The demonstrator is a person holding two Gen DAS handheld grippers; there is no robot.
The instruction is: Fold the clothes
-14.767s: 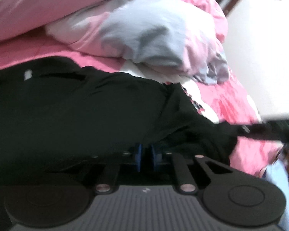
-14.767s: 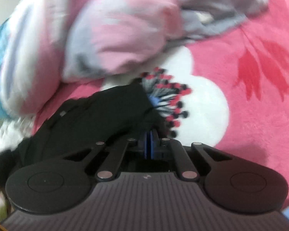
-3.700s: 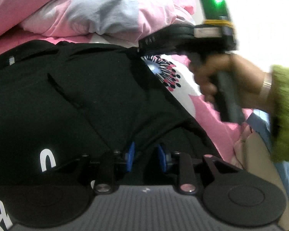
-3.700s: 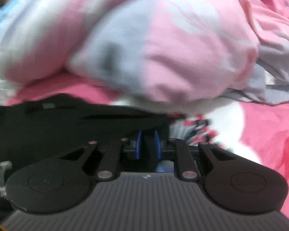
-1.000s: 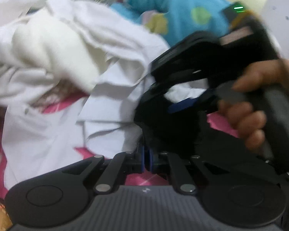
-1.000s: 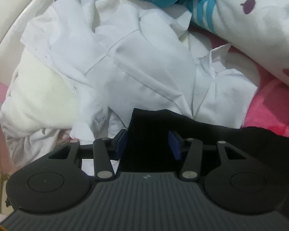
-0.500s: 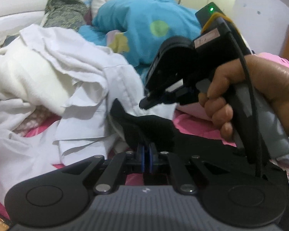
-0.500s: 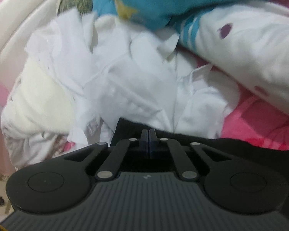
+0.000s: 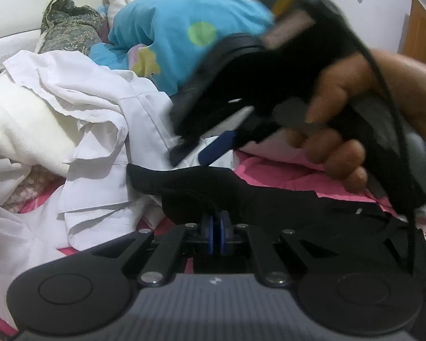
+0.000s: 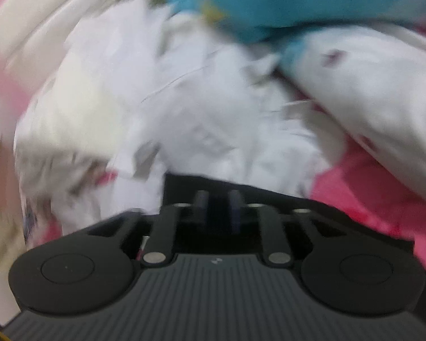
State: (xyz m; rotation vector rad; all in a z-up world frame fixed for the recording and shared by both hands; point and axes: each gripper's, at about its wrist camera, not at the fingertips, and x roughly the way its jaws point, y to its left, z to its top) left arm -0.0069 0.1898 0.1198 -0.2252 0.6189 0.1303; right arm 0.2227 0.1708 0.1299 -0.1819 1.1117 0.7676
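Pinching the black garment [image 9: 241, 196], the left gripper [image 9: 215, 234] has its jaws closed tight on the cloth, which lies on the pink bed [image 9: 275, 173] beside crumpled white clothes [image 9: 99, 130]. The right gripper [image 10: 216, 209], jaws just reopened and partly apart, hovers above the garment's edge.

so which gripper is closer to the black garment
Left. The left gripper is shut on the black garment. The right gripper, jaws just reopened, hovers just above the garment's far edge without pinching it.
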